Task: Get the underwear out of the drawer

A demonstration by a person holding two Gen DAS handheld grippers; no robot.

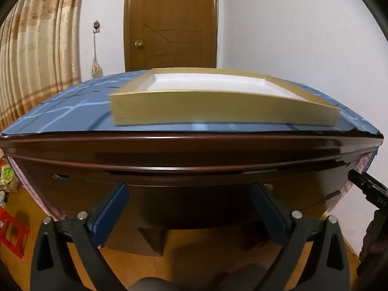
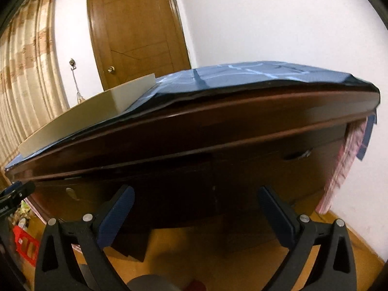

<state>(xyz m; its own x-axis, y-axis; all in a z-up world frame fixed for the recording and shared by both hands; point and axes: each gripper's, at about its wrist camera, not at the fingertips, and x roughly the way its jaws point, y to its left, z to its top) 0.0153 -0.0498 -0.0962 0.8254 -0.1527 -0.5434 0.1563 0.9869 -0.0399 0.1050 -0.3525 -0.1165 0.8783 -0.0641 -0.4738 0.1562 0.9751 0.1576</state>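
A dark brown wooden desk with a drawer front [image 1: 189,194] fills the middle of the left wrist view; the drawer looks shut and no underwear shows. My left gripper [image 1: 191,198] is open and empty, close in front of the drawer. My right gripper [image 2: 196,206] is open and empty, facing the same drawer front [image 2: 194,169] from the right; a recessed handle [image 2: 297,155] lies to its upper right. Each gripper shows at the edge of the other's view, the right one [image 1: 363,186] and the left one [image 2: 17,191].
A blue patterned cloth [image 1: 60,111] covers the desk top, with a shallow gold tray [image 1: 218,106] with a white inside on it. A wooden door [image 1: 169,24] and curtains [image 1: 36,60] stand behind. A red crate [image 1: 12,232] sits on the floor at left.
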